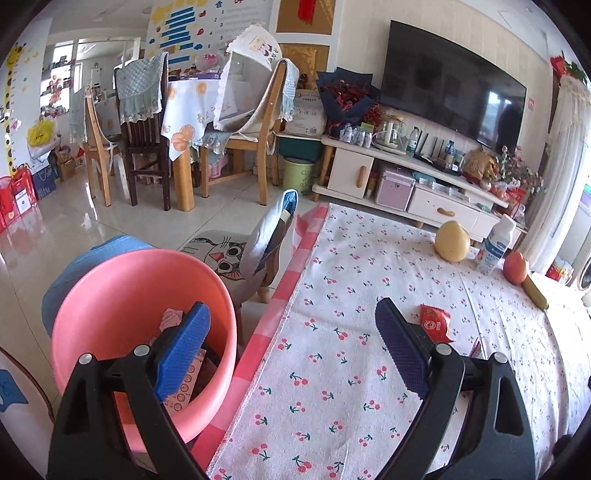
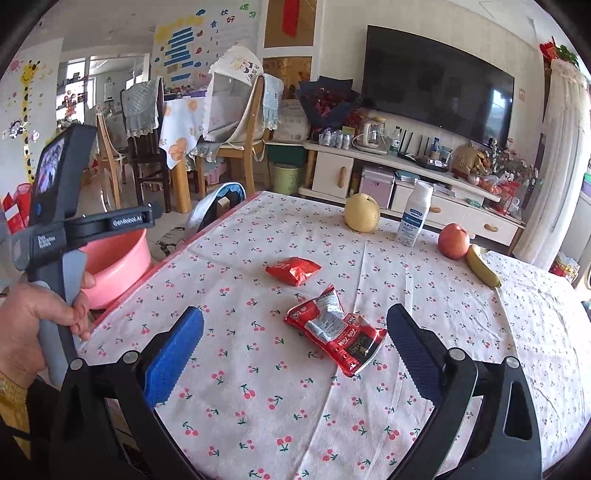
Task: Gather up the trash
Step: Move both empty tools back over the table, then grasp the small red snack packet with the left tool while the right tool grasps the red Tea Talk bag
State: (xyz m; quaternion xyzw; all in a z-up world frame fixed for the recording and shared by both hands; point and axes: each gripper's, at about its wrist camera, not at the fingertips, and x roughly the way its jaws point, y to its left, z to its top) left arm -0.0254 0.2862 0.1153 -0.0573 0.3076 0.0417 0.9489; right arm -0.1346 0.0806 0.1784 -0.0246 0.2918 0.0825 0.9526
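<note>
Pink basin (image 1: pixel 110 295) beside table edge (image 1: pixel 280 295)

The clearest lettering was "GenRobot.AI", white on the dark arm of the handheld device (image 2: pixel 127 221) at the left of the right wrist view. A smaller white label sat below it on the same device, too blurred to read. The large red wrapper (image 2: pixel 334 330) on the surface carried "Teh Tarik" in script beside a brand word that looked like "Nichiko", though I could not be sure. The green bin (image 1: pixel 298 173) by the TV stand showed "CLEAN", with fainter lines under it unreadable. The wall chart (image 1: pixel 221 26) bore the numbers 1 to 6.
</note>
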